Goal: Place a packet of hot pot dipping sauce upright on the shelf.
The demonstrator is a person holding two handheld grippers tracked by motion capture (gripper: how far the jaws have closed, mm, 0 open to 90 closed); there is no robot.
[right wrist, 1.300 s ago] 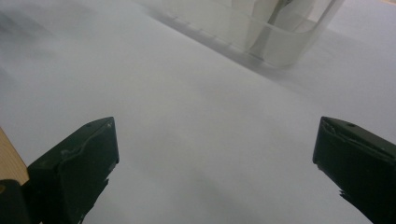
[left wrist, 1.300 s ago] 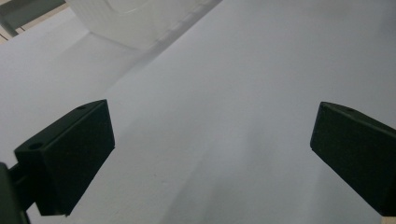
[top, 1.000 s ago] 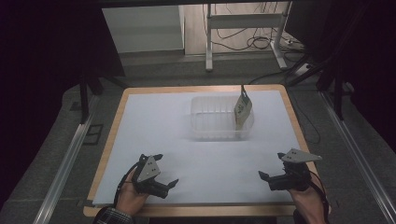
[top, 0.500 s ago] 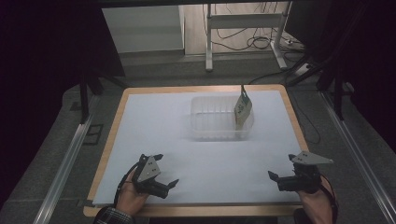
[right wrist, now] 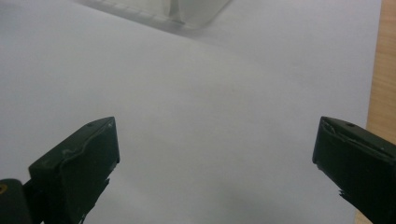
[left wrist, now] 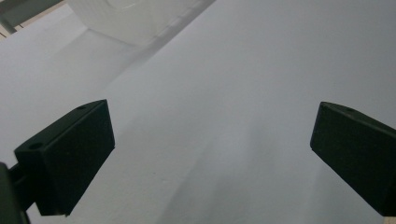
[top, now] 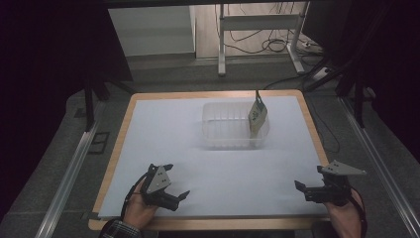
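A clear plastic container (top: pixel 225 130) stands on the white sheet at the far middle of the table. A small flat packet (top: pixel 257 117) leans upright inside it at its right end. My left gripper (top: pixel 177 181) rests near the front left of the sheet, open, with nothing between its jaws. My right gripper (top: pixel 300 190) sits near the front right corner, also open and empty. In the left gripper view the container's corner (left wrist: pixel 122 19) is at the top left, far beyond the gripper (left wrist: pixel 212 154). The right gripper view has the container's edge (right wrist: pixel 177 13) at the top, ahead of the gripper (right wrist: pixel 217 168).
A white sheet (top: pixel 213 168) covers a wooden table (top: pixel 313 124) whose rim shows all around. Metal rails (top: pixel 69 173) run along both sides. A desk frame and cables (top: pixel 262 39) stand behind the table. The wooden rim (right wrist: pixel 384 60) lies close to my right gripper.
My right gripper has drawn back towards the front right corner of the sheet. My left gripper has stayed put.
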